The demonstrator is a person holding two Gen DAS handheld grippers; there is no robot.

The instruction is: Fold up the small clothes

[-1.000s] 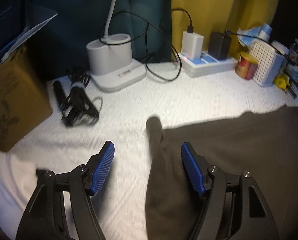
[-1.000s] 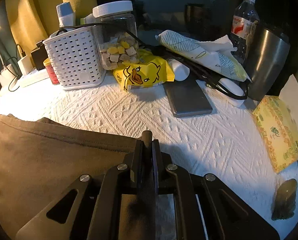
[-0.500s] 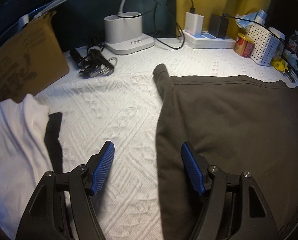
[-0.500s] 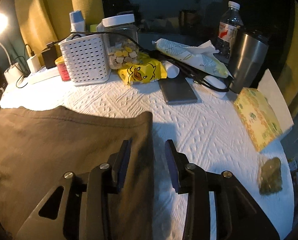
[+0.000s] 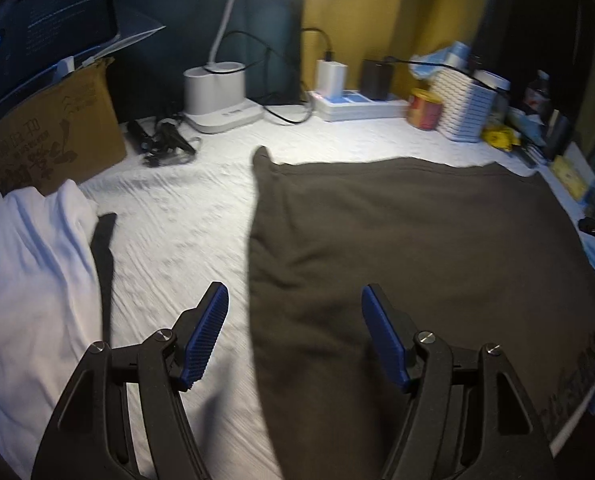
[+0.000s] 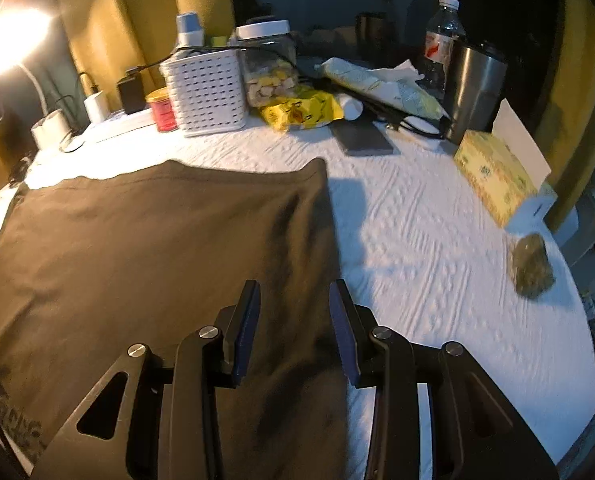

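Moved: both grippers have pulled back from the far edge of the dark brown cotton t-shirt (image 5: pixel 437 248), so way more of it shows now, spread flat on the white textured table cover (image 5: pixel 185 216); the right one was clamped on the hem a second ago and has let go.
Left gripper (image 5: pixel 293 328): jaws wide apart, blue ribbed pads (image 5: pixel 207 332) holding nothing, hovering over the shirt's left edge, which runs up between the two fingers.
Right gripper (image 6: pixel 293 328): jaws parted about halfway, nothing pinched, the shirt's right edge lies below and between the fingers.
Shirts: 2 counted, the brown one under both grippers plus one crumpled white garment (image 5: pixel 29 264) off to the left of the left gripper.
Ahead of left gripper: 1 white desk lamp base (image 5: pixel 217 96), 1 white power strip (image 5: pixel 357 104) with 2 chargers plugged in, 1 cardboard box (image 5: pixel 53 140) far left.
Ahead of right gripper: 1 white perforated plastic basket (image 6: pixel 205 92), 1 clear snack jar (image 6: pixel 269 64), 1 yellow snack bag (image 6: pixel 301 110), 1 water bottle (image 6: pixel 443 40), 1 steel tumbler (image 6: pixel 475 92).
Right of right gripper: 1 yellow tissue box (image 6: pixel 497 176), well apart.
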